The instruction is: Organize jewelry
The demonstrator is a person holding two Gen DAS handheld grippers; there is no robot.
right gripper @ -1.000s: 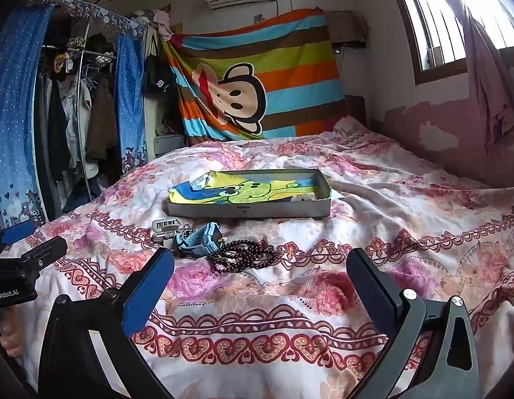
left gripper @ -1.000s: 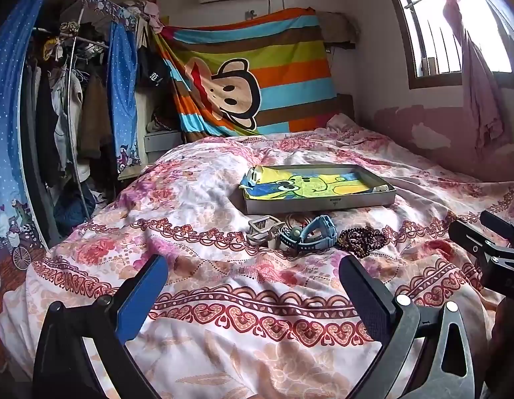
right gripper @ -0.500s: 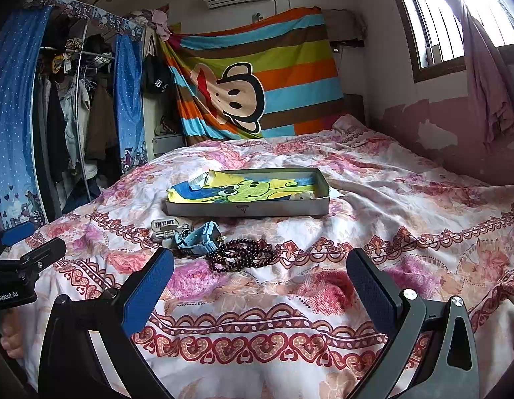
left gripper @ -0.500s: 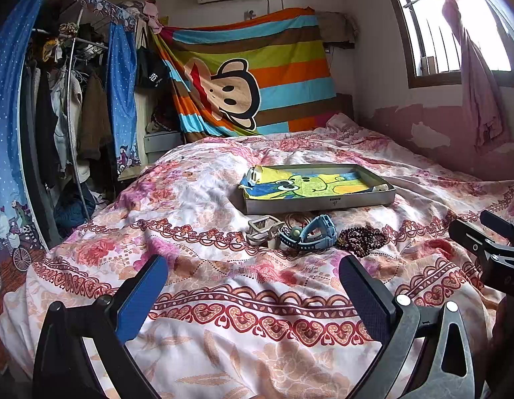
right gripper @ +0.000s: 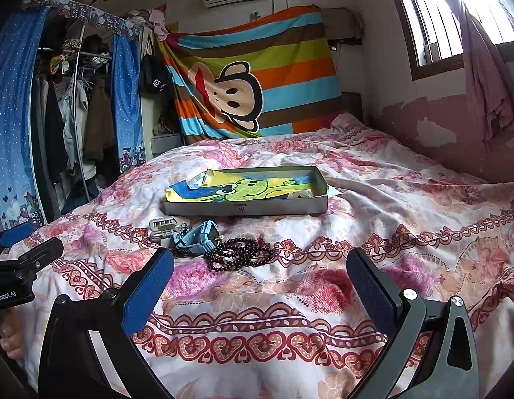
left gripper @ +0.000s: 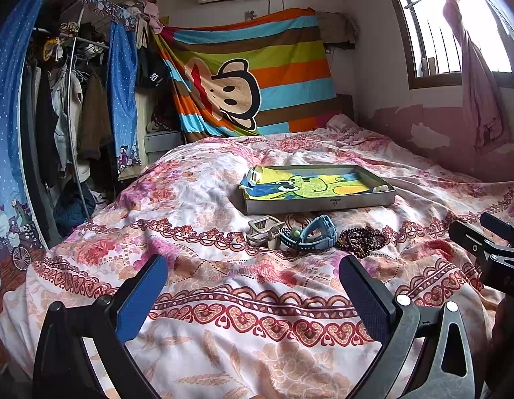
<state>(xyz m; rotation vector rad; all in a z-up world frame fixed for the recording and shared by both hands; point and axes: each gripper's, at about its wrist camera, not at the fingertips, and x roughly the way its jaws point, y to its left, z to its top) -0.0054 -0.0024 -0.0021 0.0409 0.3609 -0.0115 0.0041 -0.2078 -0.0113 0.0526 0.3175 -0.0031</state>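
Not started yet. My left hand-held gripper and right hand-held gripper wide open, empty. Dark brown bead bracelet, blue plastic watch on bed, near grey shallow box. Next: reach beads, pinch softly.

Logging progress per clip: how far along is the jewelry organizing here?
Nothing looks done yet. The tray holds only its cartoon liner, while the blue watch, dark bead strand and pale hair clip lie on the bedspread in front of it. Nothing is in hand: the left tool and right tool are open and empty. All pieces are left to move.
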